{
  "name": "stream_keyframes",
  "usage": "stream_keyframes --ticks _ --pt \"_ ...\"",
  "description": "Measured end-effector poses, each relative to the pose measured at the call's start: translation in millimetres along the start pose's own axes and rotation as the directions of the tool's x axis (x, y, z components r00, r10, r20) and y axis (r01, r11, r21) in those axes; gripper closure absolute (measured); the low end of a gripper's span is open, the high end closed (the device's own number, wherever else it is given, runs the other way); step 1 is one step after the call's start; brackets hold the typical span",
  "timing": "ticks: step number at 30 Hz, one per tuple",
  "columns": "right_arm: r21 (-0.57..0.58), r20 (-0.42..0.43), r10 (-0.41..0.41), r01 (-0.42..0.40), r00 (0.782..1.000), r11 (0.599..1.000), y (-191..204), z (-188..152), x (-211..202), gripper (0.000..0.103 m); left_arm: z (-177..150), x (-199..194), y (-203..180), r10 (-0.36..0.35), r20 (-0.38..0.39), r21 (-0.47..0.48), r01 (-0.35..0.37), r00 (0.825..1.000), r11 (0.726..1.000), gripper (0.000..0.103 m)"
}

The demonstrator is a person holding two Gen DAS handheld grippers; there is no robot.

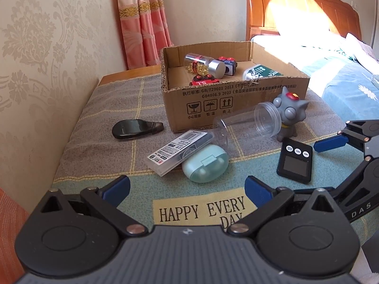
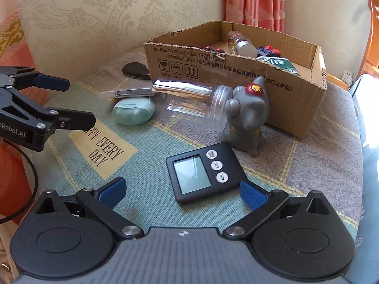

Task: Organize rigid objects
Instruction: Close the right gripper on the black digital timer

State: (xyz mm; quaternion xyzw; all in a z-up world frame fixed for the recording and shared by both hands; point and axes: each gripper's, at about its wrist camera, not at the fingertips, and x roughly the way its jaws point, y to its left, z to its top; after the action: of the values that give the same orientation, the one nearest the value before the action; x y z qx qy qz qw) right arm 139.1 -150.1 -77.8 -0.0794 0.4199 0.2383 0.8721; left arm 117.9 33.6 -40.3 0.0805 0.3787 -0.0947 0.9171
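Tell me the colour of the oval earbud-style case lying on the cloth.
Pale mint green oval case; clearest in the left wrist view.

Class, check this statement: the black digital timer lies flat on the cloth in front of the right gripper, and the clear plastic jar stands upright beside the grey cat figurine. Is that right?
Not quite. The clear plastic jar lies on its side, its mouth against the grey cat figurine, as the right wrist view shows. The black digital timer does lie flat on the cloth in front of the right gripper.

Checked cloth [image 1: 99,127] carries cardboard box [image 1: 236,104], timer [image 1: 295,161], mint case [image 1: 205,165], clear jar [image 1: 246,123], grey figurine [image 1: 290,116].
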Motion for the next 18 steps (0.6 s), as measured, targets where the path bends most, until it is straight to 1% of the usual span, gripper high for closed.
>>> stream_keyframes --ticks 1,3,6,8,11,12,15,18 --pt "0.004 0.008 -0.013 0.013 1.0 1.0 -4 2 1 0.0 0 0 0 -0.001 0.0 0.0 0.001 1.0 1.0 0.001" --pt "0.019 0.018 -0.012 0.012 1.0 1.0 -13 7 6 0.0 0 0 1 0.0 -0.002 -0.002 0.0 1.0 1.0 0.001" --pt "0.037 0.002 0.002 -0.002 1.0 0.999 -21 12 17 0.0 2 2 2 0.006 -0.004 -0.006 -0.006 1.0 1.0 0.001" --pt "0.024 0.001 0.003 -0.003 1.0 1.0 -18 12 20 0.0 4 3 5 0.013 -0.004 -0.009 -0.013 1.0 1.0 0.001" --pt "-0.01 -0.017 0.053 -0.053 0.998 0.999 -6 9 17 0.0 11 9 10 0.025 -0.005 -0.019 -0.025 1.0 1.0 0.001" --pt "-0.023 -0.02 0.058 -0.059 0.998 0.998 -1 7 15 0.0 14 11 11 0.028 -0.005 -0.023 -0.028 1.0 0.999 0.001" --pt "-0.056 -0.032 0.058 -0.06 0.998 0.997 10 1 11 0.0 28 22 17 0.042 0.001 -0.04 -0.042 0.999 0.998 0.001" --pt "-0.068 -0.033 0.053 -0.055 0.998 0.996 15 -2 10 0.0 46 39 22 0.059 -0.011 -0.072 -0.059 0.998 0.996 0.001"
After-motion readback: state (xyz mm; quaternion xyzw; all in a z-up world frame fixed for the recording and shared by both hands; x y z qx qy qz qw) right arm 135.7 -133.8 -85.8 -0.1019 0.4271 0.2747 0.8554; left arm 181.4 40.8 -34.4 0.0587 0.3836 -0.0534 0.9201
